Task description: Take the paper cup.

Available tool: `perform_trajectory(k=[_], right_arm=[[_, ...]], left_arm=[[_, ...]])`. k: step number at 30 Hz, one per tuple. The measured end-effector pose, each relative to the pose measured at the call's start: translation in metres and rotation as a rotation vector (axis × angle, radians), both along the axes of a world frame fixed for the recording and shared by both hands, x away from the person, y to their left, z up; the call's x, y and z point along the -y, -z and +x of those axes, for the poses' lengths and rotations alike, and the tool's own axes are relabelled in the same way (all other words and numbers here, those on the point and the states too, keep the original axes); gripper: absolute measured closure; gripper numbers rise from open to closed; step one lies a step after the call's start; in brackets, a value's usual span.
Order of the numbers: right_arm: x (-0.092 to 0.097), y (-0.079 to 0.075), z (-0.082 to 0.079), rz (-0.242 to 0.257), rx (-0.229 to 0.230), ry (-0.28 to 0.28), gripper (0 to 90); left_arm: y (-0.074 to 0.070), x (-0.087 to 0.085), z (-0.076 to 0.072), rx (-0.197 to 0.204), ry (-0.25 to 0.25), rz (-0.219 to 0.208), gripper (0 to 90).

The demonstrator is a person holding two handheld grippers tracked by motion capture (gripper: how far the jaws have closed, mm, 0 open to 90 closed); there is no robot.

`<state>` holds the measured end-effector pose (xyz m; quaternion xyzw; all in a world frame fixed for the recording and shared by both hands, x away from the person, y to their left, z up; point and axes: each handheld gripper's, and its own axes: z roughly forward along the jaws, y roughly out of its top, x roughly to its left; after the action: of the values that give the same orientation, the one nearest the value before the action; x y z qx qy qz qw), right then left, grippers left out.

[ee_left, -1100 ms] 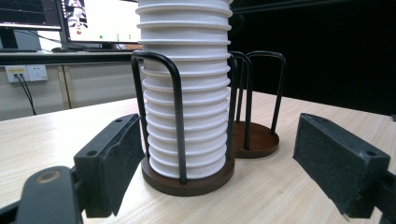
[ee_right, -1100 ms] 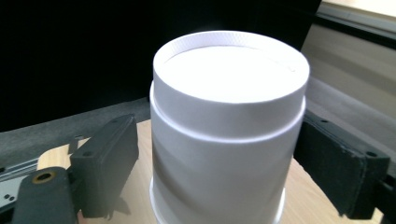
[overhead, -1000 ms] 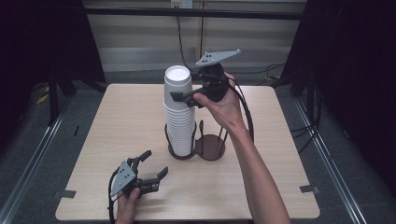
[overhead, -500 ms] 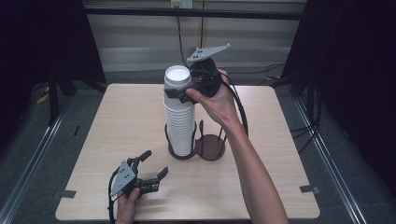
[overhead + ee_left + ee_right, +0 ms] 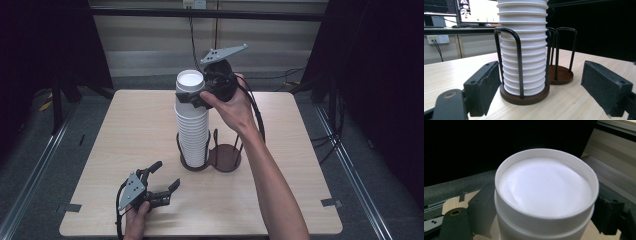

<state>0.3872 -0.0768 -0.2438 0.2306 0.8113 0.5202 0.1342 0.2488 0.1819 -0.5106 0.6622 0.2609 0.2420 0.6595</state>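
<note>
Top cup (image 5: pixel 191 86) of stack (image 5: pixel 193 131) clamped by right gripper (image 5: pixel 196 98); straight lift needed next. Left gripper (image 5: pixel 161 179) held open, empty, near stack base.

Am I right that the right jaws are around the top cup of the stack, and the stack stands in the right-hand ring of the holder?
Not quite. The right gripper is at the top cup, but the stack stands in the left-hand ring of the holder; the right-hand ring has no cups, as the high view shows.

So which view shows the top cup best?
The right gripper view: the top cup sits between that gripper's jaws. The high view shows it small atop the stack; the left gripper view cuts it off.
</note>
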Motion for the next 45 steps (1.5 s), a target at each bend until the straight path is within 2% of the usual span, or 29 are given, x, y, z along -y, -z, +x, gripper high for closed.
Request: perform_trajectory(k=[10,14,16,29,34,45], right_arm=[[0.003,-0.009,-0.001,0.046,0.005,-0.004,19.8],[0.001,-0.013,-0.003,0.041,0.020,-0.001,20.1],[0.005,-0.016,-0.004,0.071,0.024,-0.001,20.2],[0.015,-0.025,-0.007,0.149,0.042,0.008,20.6],[0.016,-0.031,-0.009,0.183,0.065,0.011,20.9],[0.020,-0.037,-0.015,0.215,0.088,0.014,21.2]], left_arm=[[0.000,0.000,0.000,0.000,0.001,-0.001,15.5],[0.000,0.000,0.000,0.000,0.000,0.000,15.5],[0.000,0.000,0.000,0.000,0.000,0.000,15.5],[0.000,0.000,0.000,-0.001,0.000,0.001,15.5],[0.000,0.000,0.000,0.000,0.000,0.000,15.5],[0.000,0.000,0.000,-0.001,0.001,0.001,15.5]])
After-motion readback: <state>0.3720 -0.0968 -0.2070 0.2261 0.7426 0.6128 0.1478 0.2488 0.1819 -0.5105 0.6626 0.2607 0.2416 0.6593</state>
